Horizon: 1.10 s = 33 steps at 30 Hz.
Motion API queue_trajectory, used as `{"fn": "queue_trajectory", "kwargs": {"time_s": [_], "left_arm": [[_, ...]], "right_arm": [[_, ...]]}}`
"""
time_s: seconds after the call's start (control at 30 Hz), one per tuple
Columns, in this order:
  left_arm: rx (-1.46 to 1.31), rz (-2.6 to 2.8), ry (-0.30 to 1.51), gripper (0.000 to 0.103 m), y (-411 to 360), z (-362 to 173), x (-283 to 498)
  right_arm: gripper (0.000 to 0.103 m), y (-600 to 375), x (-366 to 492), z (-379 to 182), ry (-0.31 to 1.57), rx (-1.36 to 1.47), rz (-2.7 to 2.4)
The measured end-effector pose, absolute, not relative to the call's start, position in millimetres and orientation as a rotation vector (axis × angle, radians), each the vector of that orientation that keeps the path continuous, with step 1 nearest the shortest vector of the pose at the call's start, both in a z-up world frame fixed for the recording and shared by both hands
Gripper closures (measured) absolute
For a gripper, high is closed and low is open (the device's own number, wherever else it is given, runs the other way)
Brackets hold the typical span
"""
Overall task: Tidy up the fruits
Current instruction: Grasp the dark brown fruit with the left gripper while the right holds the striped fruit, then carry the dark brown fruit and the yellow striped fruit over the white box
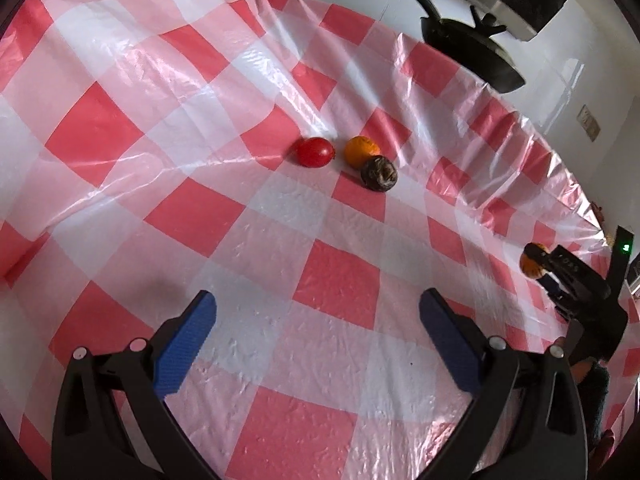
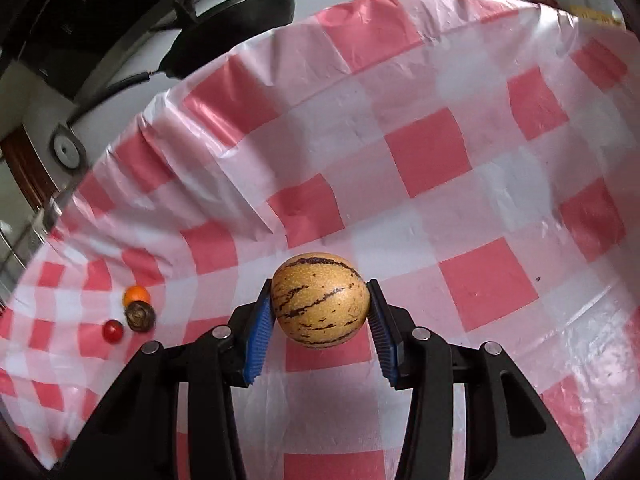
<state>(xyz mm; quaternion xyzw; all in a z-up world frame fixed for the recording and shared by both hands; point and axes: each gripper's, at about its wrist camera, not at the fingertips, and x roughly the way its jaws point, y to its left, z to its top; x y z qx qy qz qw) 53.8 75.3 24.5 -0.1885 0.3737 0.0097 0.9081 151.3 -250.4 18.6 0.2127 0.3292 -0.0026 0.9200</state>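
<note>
Already three fruits grouped near table's far edge: tomato, orange, dark wrinkled fruit. Striped melon gripped in right tongs, lifted, not yet placed. Left tongs held open, empty.

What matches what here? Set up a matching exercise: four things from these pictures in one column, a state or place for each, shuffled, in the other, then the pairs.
Things:
1. striped yellow fruit
2. left gripper
3. red fruit
4. dark wrinkled fruit

States:
A. open, nothing between the pads
B. lying on the checked cloth, left of the orange fruit
C. clamped in the right gripper
D. touching the orange fruit

Pairs: 1-C, 2-A, 3-B, 4-D
</note>
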Motion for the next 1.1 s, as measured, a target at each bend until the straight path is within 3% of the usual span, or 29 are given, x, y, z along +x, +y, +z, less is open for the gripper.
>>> {"fn": "queue_trajectory", "kwargs": {"time_s": [0.3, 0.63, 0.7, 0.77, 0.8, 1.1], "left_arm": [[-0.224, 0.079, 0.804, 0.002, 13.6, 29.8, 140.2], [-0.167, 0.231, 0.877, 0.022, -15.2, 22.8, 233.1], [-0.181, 0.248, 0.909, 0.031, -11.2, 18.4, 242.5], [-0.159, 0.256, 0.904, 0.041, -11.6, 19.2, 245.9], [-0.142, 0.247, 0.900, 0.057, -12.8, 19.7, 244.8], [-0.219, 0.063, 0.766, 0.059, -3.1, 36.8, 147.7]], "right_arm": [[0.058, -252.4, 151.7, 17.7, 0.682, 0.449, 0.021], [0.058, -251.3, 153.8, 17.6, 0.696, 0.445, 0.034], [0.058, -250.1, 154.4, 17.5, 0.698, 0.441, 0.040], [0.058, -250.6, 154.9, 17.3, 0.698, 0.443, 0.042], [0.058, -250.9, 154.5, 17.2, 0.696, 0.446, 0.043], [0.058, -251.7, 153.5, 16.8, 0.693, 0.451, 0.047]]}}
